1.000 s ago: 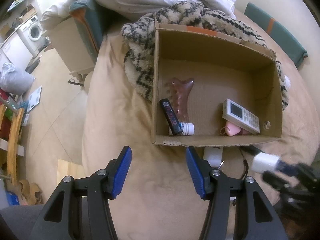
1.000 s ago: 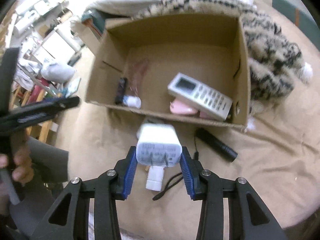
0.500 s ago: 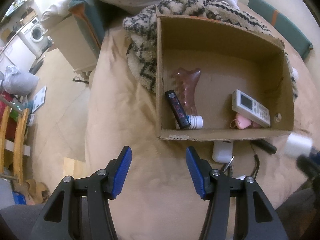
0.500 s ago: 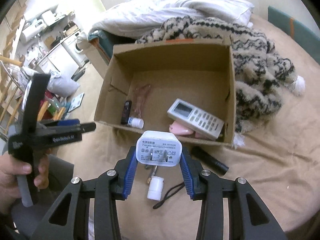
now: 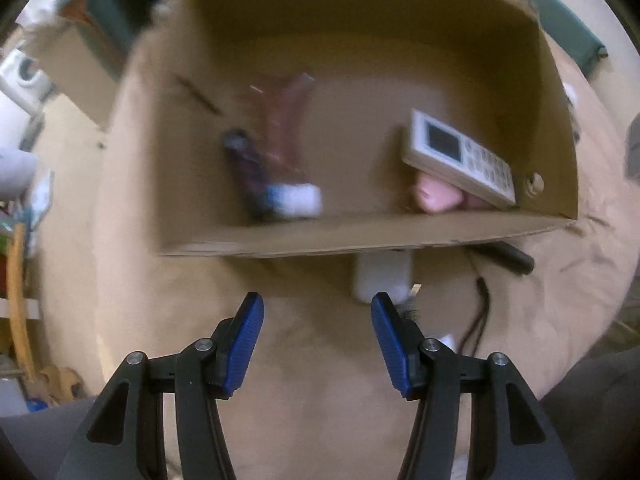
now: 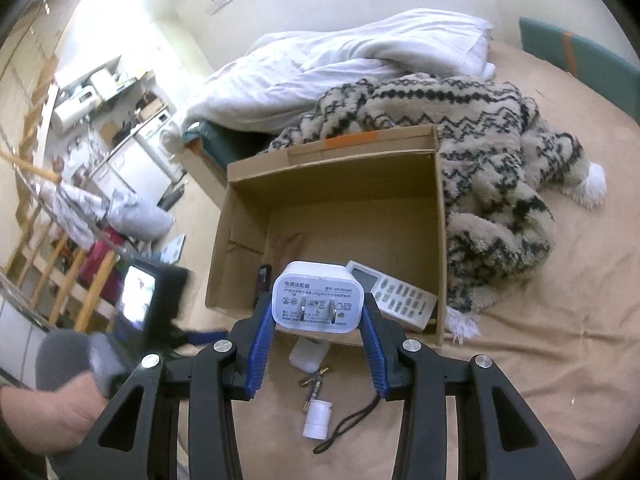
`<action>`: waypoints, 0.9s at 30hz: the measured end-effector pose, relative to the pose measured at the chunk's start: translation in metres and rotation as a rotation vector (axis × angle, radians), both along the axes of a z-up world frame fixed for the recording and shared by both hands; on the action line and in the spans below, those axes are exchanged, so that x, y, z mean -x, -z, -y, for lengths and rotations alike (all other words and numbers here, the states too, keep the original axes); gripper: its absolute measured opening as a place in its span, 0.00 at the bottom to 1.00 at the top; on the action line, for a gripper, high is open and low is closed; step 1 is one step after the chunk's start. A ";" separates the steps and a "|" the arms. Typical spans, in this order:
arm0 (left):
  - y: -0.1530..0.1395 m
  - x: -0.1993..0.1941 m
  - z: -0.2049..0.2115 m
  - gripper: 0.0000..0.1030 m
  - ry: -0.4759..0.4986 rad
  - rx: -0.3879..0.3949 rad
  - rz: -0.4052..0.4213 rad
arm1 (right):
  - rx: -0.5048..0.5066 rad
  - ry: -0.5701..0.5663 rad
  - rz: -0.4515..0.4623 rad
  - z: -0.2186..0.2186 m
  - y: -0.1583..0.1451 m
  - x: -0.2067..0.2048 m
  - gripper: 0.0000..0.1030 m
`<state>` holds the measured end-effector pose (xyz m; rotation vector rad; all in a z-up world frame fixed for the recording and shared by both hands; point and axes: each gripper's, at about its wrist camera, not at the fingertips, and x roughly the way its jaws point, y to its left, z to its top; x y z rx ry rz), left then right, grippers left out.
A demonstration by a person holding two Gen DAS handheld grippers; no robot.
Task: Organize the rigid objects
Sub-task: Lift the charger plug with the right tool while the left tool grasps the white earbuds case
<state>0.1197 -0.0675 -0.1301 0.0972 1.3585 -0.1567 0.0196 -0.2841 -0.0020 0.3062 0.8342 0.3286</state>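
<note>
My right gripper (image 6: 318, 305) is shut on a white power adapter (image 6: 318, 296), held above the bed in front of the cardboard box (image 6: 332, 168). My left gripper (image 5: 317, 304) hangs open and empty just before the box's front wall (image 5: 360, 236), pointing steeply down. Inside the box lie a white remote (image 5: 460, 160) on a pink item (image 5: 434, 196), a dark stick (image 5: 248, 172), a white-capped bottle (image 5: 298, 200) and a pink massager (image 5: 280, 128). On the sheet lie a white case (image 5: 382, 276), a black cylinder (image 5: 508, 256) and a small white plug (image 6: 318, 420) with a cord.
A patterned blanket (image 6: 492, 168) lies against the box's right and far sides, with a white duvet (image 6: 340, 60) behind it. The bed's edge drops to the floor at left. A hand (image 6: 48, 412) holds the blurred left tool at lower left.
The left gripper has dropped and closed in on the box's front wall, and its view is now blurred. The right gripper has risen and tilted up with the adapter still held.
</note>
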 end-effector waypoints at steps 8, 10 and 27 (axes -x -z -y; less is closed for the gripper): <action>0.040 -0.023 0.043 0.51 -0.026 -0.045 -0.048 | -0.062 0.052 0.025 0.019 -0.006 0.002 0.42; 0.048 -0.027 0.049 0.51 -0.022 -0.064 -0.056 | -0.076 0.055 0.029 0.022 -0.008 0.001 0.42; 0.026 -0.021 0.013 0.39 -0.064 -0.113 -0.016 | -0.058 0.038 0.034 0.014 -0.008 -0.001 0.42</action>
